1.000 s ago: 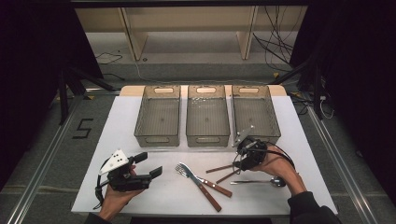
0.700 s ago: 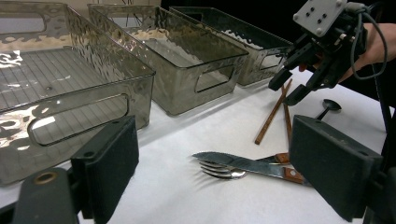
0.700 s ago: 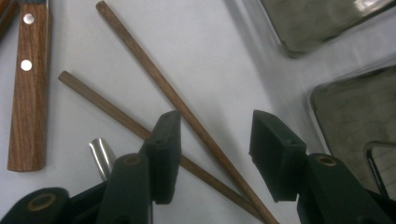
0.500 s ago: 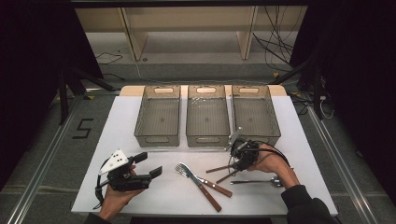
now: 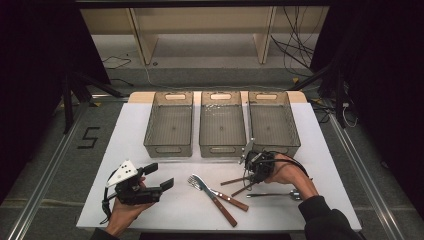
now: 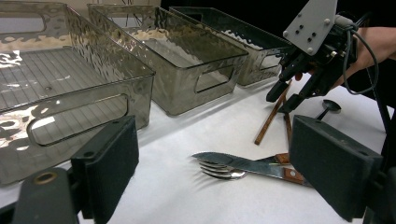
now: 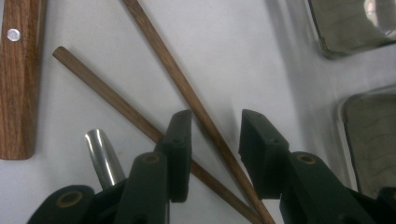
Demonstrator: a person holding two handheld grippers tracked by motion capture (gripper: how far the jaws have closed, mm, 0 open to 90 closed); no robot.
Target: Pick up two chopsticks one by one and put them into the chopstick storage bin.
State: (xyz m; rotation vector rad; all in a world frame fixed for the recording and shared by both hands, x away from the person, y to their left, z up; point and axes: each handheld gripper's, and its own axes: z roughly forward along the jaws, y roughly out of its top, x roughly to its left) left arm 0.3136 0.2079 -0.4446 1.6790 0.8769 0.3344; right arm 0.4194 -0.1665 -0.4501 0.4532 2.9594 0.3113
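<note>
My right gripper [image 7: 212, 133] pointed down at the table, its jaws just narrowing around one wooden chopstick [image 7: 184, 91] that ran between them; the pads had not yet pressed on it. A second chopstick [image 7: 105, 98] crossed beneath the left pad, and a spoon handle [image 7: 102, 156] lay just beside it. From above, that right gripper [image 5: 248, 176] hovered over both chopsticks [image 5: 235, 181], in front of the middle bin [image 5: 222, 148] and near the right bin [image 5: 274, 145]. My left gripper [image 5: 159, 177] rested low near the table's front edge, jaws wide apart with nothing between them. A fork [image 5: 199, 183] and a knife [image 5: 225, 212] lay crossed between my two hands on the white table [image 5: 125, 145].
</note>
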